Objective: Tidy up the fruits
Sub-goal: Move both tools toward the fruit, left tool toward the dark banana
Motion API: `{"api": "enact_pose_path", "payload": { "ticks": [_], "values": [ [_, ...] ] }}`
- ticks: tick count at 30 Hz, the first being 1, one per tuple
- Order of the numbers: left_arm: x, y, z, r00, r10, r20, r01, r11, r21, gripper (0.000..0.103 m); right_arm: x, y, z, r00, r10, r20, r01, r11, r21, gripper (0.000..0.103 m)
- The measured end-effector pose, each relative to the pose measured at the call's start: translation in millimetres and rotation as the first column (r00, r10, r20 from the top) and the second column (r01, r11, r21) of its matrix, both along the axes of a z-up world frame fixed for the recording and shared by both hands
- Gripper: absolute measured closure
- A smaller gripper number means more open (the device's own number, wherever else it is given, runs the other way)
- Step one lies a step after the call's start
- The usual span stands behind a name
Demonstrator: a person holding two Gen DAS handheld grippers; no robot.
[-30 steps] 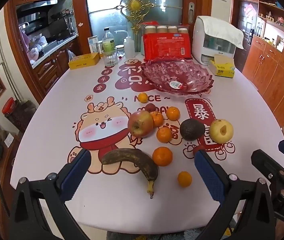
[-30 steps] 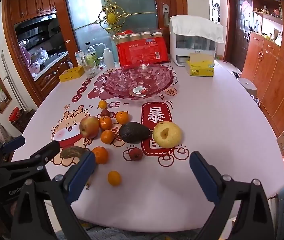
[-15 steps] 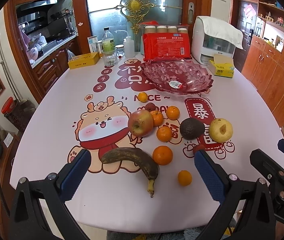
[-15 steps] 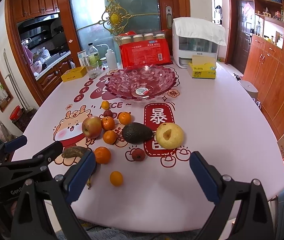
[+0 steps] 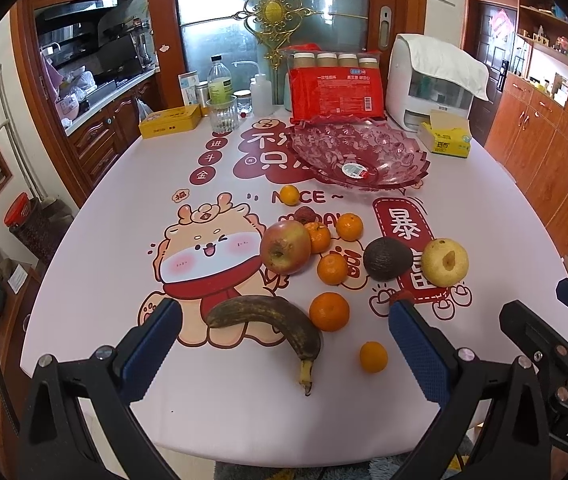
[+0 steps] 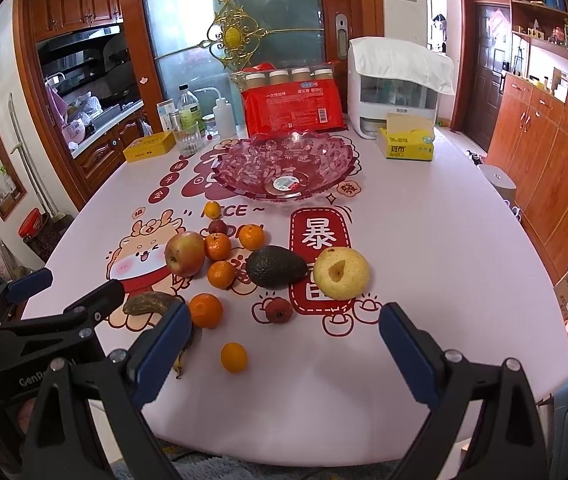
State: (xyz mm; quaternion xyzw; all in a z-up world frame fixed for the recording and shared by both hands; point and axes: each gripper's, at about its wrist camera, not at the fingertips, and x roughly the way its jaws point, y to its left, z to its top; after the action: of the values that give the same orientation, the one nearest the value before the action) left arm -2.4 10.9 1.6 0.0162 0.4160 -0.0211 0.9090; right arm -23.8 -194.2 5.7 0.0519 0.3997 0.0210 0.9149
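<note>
We hold the left gripper (image 5: 284,344) and right gripper (image 6: 284,340) spread wide, empty. The banana (image 5: 268,320) lies nearest the bowl (image 5: 358,152)'s front; its far end is possibly hidden.

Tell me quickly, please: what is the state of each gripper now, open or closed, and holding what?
Left gripper: open, holding nothing, above the blackened brown banana.
Right gripper: open, holding nothing, above the white printed tablecloth.

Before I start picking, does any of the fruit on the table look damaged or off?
Two pieces do. The banana nearest the left gripper is almost wholly dark brown, overripe. The pear beside the avocado has a brown gouge in its skin. The rest look sound.
</note>
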Motion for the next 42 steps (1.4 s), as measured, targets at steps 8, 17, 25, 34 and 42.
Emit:
{"api": "enact_pose_path", "payload": {
  "ticks": [8, 17, 25, 34, 42],
  "values": [
    [-1, 2, 1, 1.0, -0.001, 0.002, 0.001, 1.0, 0.0, 0.0, 0, 3, 1, 1.0, 0.004, 0.005, -0.004, 1.0, -0.006, 0.007],
    [1, 9, 5, 1.0, 0.006, 0.004, -0.006, 1.0, -0.001, 0.0, 0, 4, 4, 1.0, 0.01, 0.013, -0.009, 1.0, -0.009, 0.007],
    [1, 11, 7, 1.0, 0.004, 0.005, -0.004, 1.0, -0.001, 0.0, 1, 9, 4, 0.999, 0.027, 0.027, -0.027, 1.0, -0.012, 0.008],
    [1, 23, 7, 1.0, 0.018, -0.001, -0.018, 1.0, -0.005, 0.0, 4, 13, -2, 0.999, 0.044, 0.008, -0.044, 0.999, -0.01, 0.013],
    [4, 32, -1, 0.999, 0.028, -0.028, -0.028, 1.0, 0.0, 0.0, 6, 17, -7, 0.998, 0.06, -0.009, -0.06, 0.998, -0.013, 0.013]
  ]
}}
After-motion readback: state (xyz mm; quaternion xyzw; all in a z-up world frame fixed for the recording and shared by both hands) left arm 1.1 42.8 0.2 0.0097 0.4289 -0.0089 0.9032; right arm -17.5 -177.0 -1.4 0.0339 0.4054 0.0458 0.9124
